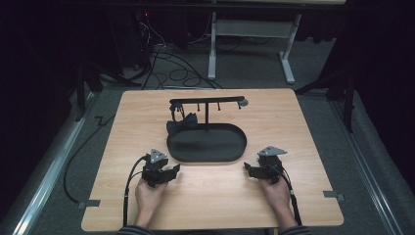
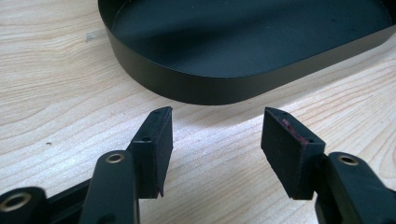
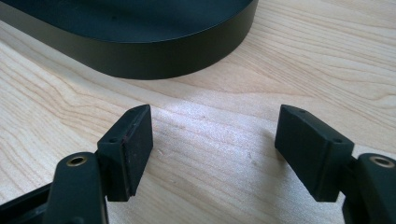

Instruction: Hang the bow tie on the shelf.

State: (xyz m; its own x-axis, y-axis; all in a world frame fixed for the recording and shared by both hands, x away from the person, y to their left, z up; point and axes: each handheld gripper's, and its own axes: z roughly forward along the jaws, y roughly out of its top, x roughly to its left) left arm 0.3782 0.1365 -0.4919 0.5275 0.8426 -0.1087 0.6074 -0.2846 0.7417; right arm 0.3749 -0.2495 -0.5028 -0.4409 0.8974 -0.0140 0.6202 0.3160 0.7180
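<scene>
Black oval tray lies mid-frame on the tabletop, with a hook stand and bow tie at its upper rim. Left hand-held gripper and right hand-held gripper sit just below it, jaws apart, holding nothing.

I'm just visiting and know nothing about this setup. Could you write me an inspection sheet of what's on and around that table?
Surface: wooden table, bare pale wood in front.
Job's things: black oval tray with a T-shaped rack rising from its back; a dark bow tie at the rack's left side.
Clutter: nothing seen.
Grippers: left gripper and right gripper rest on the table before the tray, jaws open, nothing between them.
Cables: one trails from each gripper; more cables on the floor.
Surroundings: grey carpet, white desk frame behind.
</scene>
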